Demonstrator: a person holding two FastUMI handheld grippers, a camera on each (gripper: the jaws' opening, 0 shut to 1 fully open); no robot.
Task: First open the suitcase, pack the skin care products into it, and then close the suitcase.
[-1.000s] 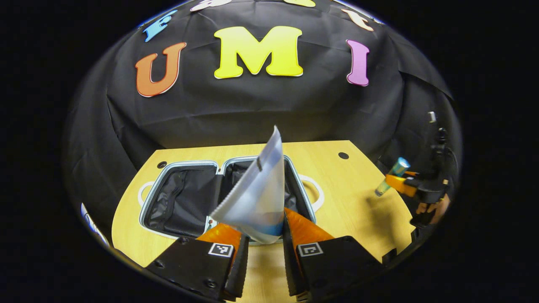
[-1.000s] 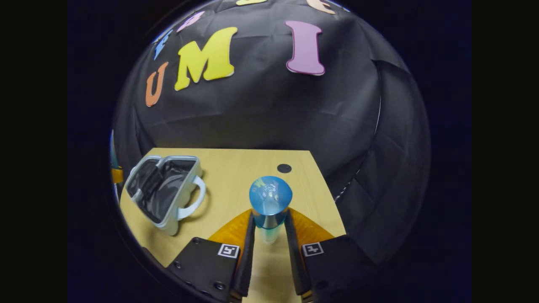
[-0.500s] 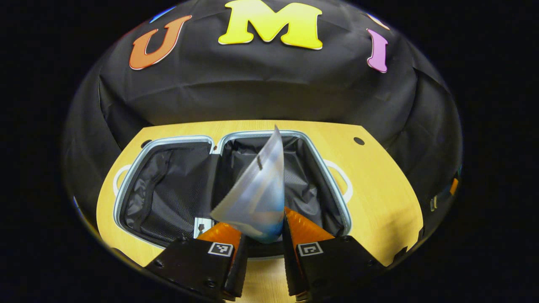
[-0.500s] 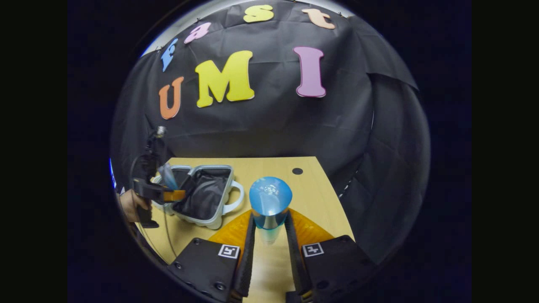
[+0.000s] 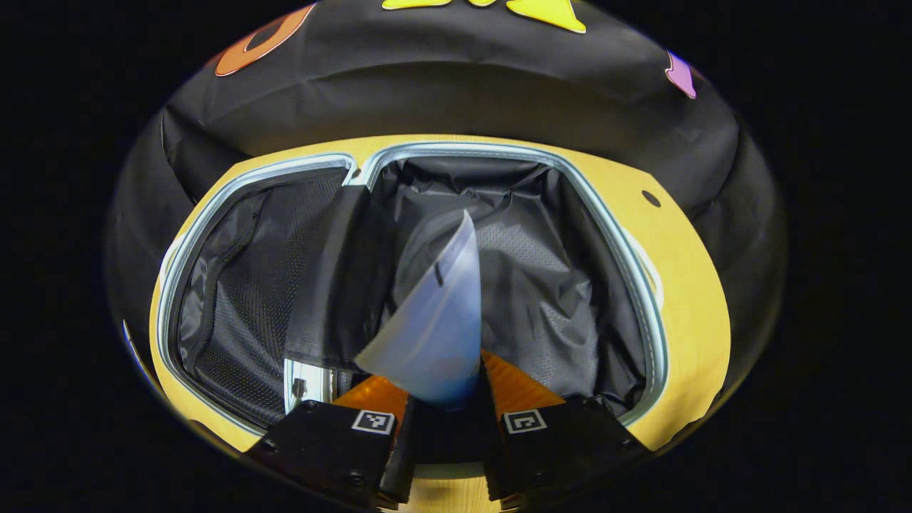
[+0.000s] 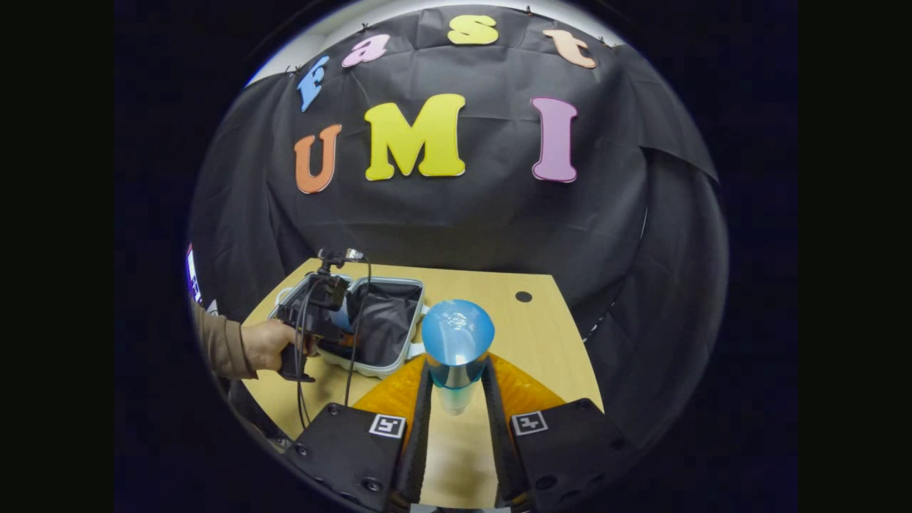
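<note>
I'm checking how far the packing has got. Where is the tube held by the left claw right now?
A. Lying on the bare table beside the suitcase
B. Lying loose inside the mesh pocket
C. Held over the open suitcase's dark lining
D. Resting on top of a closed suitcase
C: in the left gripper view the left claw grips the tube over the lining of the open suitcase.

Wooden table (image 6: pixel 548 342), rounded corners, dark round hole (image 6: pixel 524 296) near far edge; black cloth wall (image 6: pixel 456 214) behind
</note>
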